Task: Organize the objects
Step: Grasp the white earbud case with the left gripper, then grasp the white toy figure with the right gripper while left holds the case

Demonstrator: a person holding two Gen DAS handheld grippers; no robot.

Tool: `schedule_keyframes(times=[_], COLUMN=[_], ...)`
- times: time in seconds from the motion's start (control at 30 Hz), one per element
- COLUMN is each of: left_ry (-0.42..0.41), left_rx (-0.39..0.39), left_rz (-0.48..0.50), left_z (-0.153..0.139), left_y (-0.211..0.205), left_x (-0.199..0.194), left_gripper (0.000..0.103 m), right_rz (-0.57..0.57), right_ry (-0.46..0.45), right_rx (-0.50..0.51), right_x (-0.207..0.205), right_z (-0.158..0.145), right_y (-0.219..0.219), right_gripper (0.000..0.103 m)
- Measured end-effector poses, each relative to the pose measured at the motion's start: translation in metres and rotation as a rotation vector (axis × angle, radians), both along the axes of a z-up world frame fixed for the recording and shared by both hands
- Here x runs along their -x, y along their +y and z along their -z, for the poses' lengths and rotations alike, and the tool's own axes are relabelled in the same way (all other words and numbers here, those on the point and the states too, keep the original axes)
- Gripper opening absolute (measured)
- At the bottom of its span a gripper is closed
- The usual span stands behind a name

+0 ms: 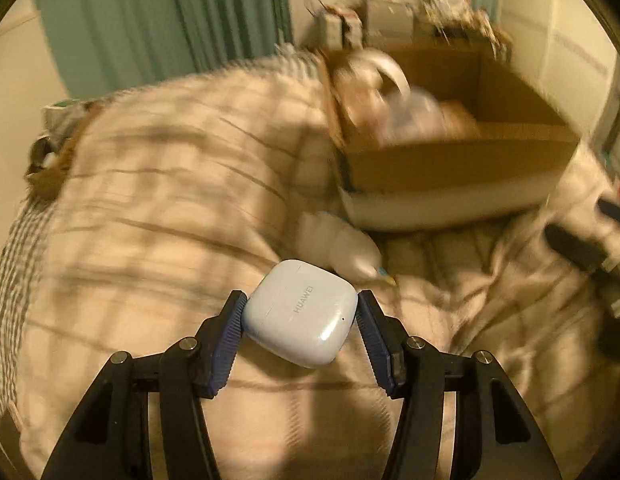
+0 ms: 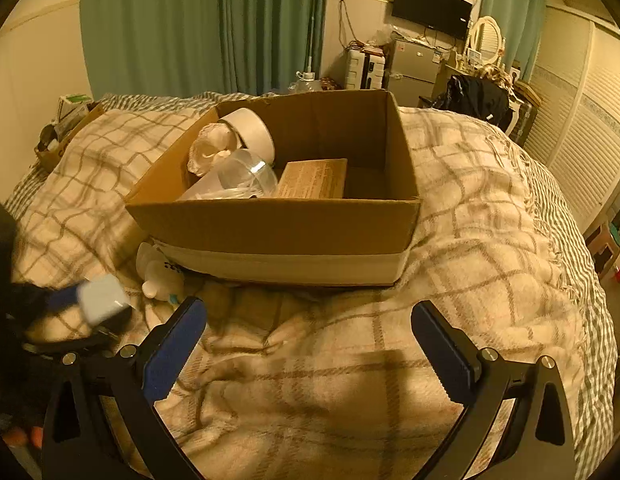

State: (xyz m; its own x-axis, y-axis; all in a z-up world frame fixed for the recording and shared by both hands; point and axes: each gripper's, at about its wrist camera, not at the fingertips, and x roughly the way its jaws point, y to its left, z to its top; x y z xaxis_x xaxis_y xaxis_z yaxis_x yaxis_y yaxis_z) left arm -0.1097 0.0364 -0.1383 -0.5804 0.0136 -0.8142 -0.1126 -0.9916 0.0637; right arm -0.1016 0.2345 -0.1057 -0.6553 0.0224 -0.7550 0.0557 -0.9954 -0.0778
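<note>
My left gripper (image 1: 301,307) is shut on a white Huawei earbud case (image 1: 302,312) and holds it above the plaid blanket; the case also shows at the left of the right wrist view (image 2: 102,298). The open cardboard box (image 2: 270,224) stands on the bed ahead and holds a white tape roll (image 2: 250,128), a clear cup (image 2: 246,172), a crumpled white thing (image 2: 212,148) and a brown packet (image 2: 314,178). A small white bottle (image 2: 156,272) lies on the blanket by the box's front left corner. My right gripper (image 2: 308,320) is open and empty, in front of the box.
The bed is covered by a plaid blanket (image 2: 490,240). A small box of clutter (image 2: 62,128) sits at the far left of the bed. Green curtains, a fridge (image 2: 414,68), a wall TV and a dark bag on a chair stand behind.
</note>
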Motion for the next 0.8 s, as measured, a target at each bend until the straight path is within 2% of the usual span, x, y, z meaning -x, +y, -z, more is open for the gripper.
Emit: schedule_keyframes(times=[0.13,0.2,0.27,0.3,0.4,0.57,0.73,0.8], left_ry=[0.067,0.086,0.078,0.072,0.081,0.074,0.049,0.046], left_rx=[-0.003,0.007,-0.017,-0.029,0.019,0.012,-0.048,-0.061], left_rz=[-0.045,-0.060,-0.062,-0.065,-0.060,-0.095,-0.139,-0.150], left_z=[-0.031,-0.039,-0.042,-0.041,-0.040,-0.028,-0.019,-0.017], left_y=[-0.025,-0.036,-0.046,-0.051,-0.056,-0.074,-0.091,-0.096], left_x=[0.007,0.018,0.026,0.029,0.034,0.040,0.042,0.042], left_gripper=[0.057,0.057,0.057,0.057,0.057,0.057,0.057,0.057], right_rz=[-0.059,-0.091,-0.103,-0.108,-0.109,-0.071,-0.058,-0.041], right_ry=[-0.016,-0.036,-0.057,-0.073,-0.117,-0.199,-0.211,-0.225], right_rx=[-0.014,-0.003,0.023,0.048,0.086,0.167,0.185,0.193], right_x=[0.001,0.005,0.011,0.016,0.028,0.050,0.069,0.078], right_z=[0.000,0.001,0.004,0.008,0.020,0.051,0.072,0.085], right_y=[-0.020,-0.035,-0.046,-0.054,-0.072,-0.092,-0.108,-0.116], right_gripper=[0.103,0.103,0.103,0.103,0.102,0.102,0.096,0.090])
